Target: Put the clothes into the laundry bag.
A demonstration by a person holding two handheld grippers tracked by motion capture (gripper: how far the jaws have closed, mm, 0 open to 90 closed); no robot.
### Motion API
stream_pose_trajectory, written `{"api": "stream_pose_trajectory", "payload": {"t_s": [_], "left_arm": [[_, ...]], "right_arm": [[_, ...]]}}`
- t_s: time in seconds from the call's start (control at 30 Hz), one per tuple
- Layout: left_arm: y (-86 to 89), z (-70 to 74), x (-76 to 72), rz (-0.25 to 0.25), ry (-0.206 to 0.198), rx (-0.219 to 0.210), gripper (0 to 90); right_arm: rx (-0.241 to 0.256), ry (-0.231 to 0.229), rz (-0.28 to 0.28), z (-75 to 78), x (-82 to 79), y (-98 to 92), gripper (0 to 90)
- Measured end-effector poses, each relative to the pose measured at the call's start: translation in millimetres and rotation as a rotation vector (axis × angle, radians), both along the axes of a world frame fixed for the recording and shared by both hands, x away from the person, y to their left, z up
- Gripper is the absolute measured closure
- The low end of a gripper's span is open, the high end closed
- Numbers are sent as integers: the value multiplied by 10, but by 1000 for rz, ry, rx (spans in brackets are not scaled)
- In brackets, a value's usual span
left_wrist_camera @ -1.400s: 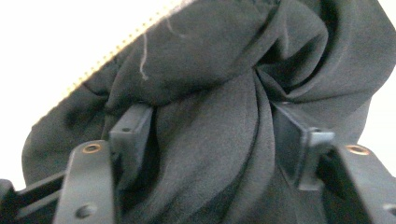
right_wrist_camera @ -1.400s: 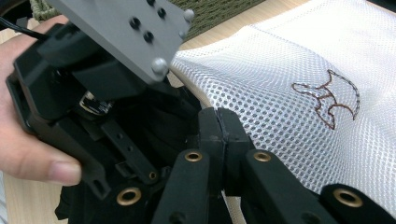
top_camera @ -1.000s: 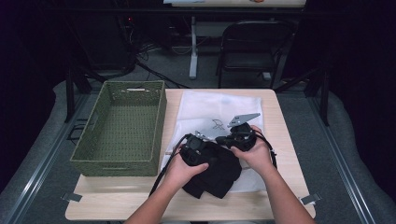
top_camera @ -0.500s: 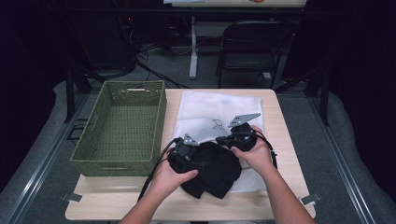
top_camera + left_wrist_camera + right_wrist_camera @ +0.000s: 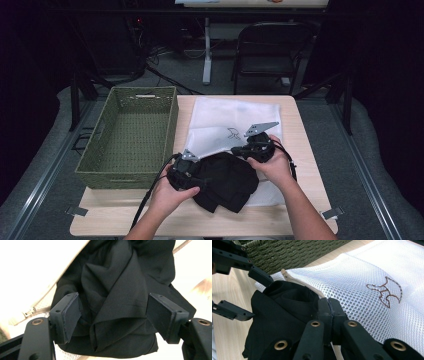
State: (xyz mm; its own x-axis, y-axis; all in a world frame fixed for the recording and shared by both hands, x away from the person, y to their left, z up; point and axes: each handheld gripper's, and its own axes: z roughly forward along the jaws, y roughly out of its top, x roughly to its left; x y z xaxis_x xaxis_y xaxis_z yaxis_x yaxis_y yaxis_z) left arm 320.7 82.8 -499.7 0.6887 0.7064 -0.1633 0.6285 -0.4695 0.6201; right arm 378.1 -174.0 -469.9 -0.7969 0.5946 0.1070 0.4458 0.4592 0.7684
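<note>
A black garment point(image 5: 225, 182) lies bunched at the near mouth of a white mesh bag point(image 5: 235, 117) that is spread on the table. My left gripper point(image 5: 196, 179) is at the garment's left side. Its jaws stand open around a fold of the black cloth point(image 5: 117, 285), with the bag's zipper point(image 5: 32, 311) to their left. My right gripper point(image 5: 238, 149) is at the bag's opening. In the right gripper view it point(image 5: 328, 302) is shut on the edge of the mesh bag point(image 5: 367, 272), right above the garment point(image 5: 274, 322). The open left gripper point(image 5: 255, 293) shows beyond it.
A green woven basket point(image 5: 130, 135) stands at the table's left, close to the left hand. Bare wooden table point(image 5: 200, 222) runs along the near edge and to the right of the bag. A chair and cables are on the floor behind the table.
My left gripper has slid left and toward the near edge, from on top of the garment to its left side. The right gripper has stayed at the bag's opening.
</note>
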Motion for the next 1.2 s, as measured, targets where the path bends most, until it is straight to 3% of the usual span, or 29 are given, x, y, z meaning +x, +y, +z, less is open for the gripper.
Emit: {"api": "stream_pose_trajectory", "payload": {"t_s": [0.17, 0.43, 0.7, 1.2], "left_arm": [[-30, -116, -1, -2, 16, 33, 251], [-91, -259, 13, -42, 67, 21, 240], [-152, -387, 20, -49, 81, 22, 246], [-145, -483, 52, -84, 92, 22, 439]], "right_arm": [[1, 0, 1, -2, -1, 2, 898], [1, 0, 2, -6, -2, 3, 897], [-1, 0, 1, -7, -8, 8, 897], [-4, -3, 5, -10, -15, 19, 897]]}}
